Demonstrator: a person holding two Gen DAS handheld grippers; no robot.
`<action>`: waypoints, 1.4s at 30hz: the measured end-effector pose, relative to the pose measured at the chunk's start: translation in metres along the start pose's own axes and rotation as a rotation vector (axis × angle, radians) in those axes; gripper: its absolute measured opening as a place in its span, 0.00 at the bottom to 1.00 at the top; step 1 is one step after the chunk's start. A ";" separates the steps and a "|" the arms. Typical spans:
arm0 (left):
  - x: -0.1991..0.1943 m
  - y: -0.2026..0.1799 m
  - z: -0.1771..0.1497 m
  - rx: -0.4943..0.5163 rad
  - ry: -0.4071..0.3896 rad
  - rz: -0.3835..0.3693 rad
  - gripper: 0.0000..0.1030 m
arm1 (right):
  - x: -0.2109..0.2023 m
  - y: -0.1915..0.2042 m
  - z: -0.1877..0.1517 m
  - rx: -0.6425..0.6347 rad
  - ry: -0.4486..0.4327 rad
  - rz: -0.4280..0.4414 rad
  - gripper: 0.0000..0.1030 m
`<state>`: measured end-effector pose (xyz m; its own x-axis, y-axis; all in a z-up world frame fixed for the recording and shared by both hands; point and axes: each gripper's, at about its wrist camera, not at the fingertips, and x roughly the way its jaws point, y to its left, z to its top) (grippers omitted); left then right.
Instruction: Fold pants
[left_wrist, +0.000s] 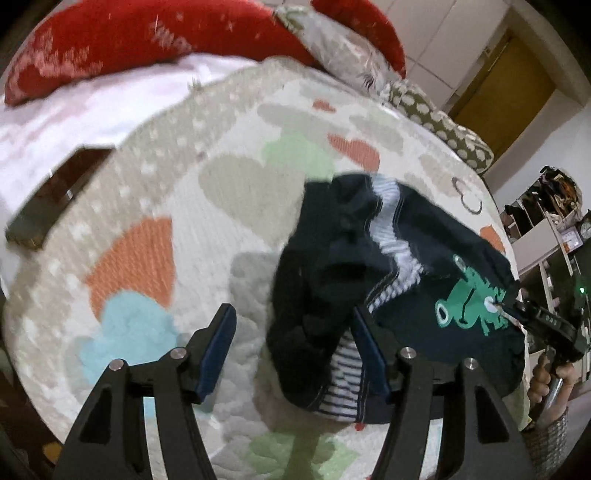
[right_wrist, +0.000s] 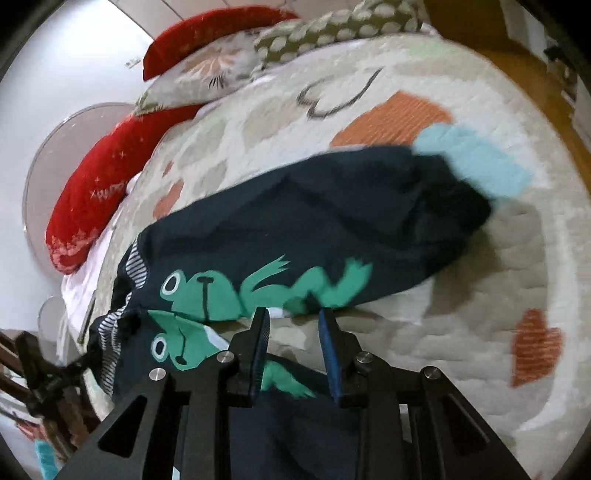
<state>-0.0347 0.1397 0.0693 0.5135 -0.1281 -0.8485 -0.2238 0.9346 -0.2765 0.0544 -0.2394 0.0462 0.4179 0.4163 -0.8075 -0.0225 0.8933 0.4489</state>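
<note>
Dark navy pants (left_wrist: 388, 280) with a green frog print (left_wrist: 469, 302) and striped lining lie crumpled on a heart-patterned bedspread (left_wrist: 184, 206). My left gripper (left_wrist: 293, 328) is open above their near edge; its right finger (left_wrist: 365, 343) is over the cloth and its left finger is over bare bedspread. In the right wrist view the pants (right_wrist: 314, 221) stretch across the bed with two frog prints (right_wrist: 207, 291) showing. My right gripper (right_wrist: 294, 328) is open, and navy cloth lies under and between its fingers without being pinched. The right gripper (left_wrist: 535, 321) also shows at the pants' right edge.
Red pillows (left_wrist: 129, 40) and patterned pillows (left_wrist: 332, 48) line the far side of the bed. A flat dark object (left_wrist: 55, 195) lies at the bedspread's left edge. Shelves (left_wrist: 546, 229) and a wooden door (left_wrist: 506, 96) stand beyond the bed's right side. A hand (left_wrist: 546, 376) holds the right gripper.
</note>
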 end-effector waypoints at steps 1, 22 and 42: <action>-0.004 -0.001 0.005 0.011 -0.013 -0.001 0.61 | -0.007 0.000 0.000 -0.012 -0.009 -0.006 0.29; 0.140 -0.080 0.130 0.360 0.231 -0.206 0.69 | 0.040 0.037 0.112 -0.320 0.027 -0.133 0.55; 0.128 -0.128 0.112 0.703 0.232 -0.104 0.07 | 0.086 0.065 0.113 -0.463 0.114 -0.118 0.05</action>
<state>0.1530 0.0410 0.0466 0.2977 -0.2213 -0.9287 0.4389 0.8956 -0.0728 0.1919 -0.1648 0.0492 0.3401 0.3008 -0.8910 -0.3934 0.9061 0.1558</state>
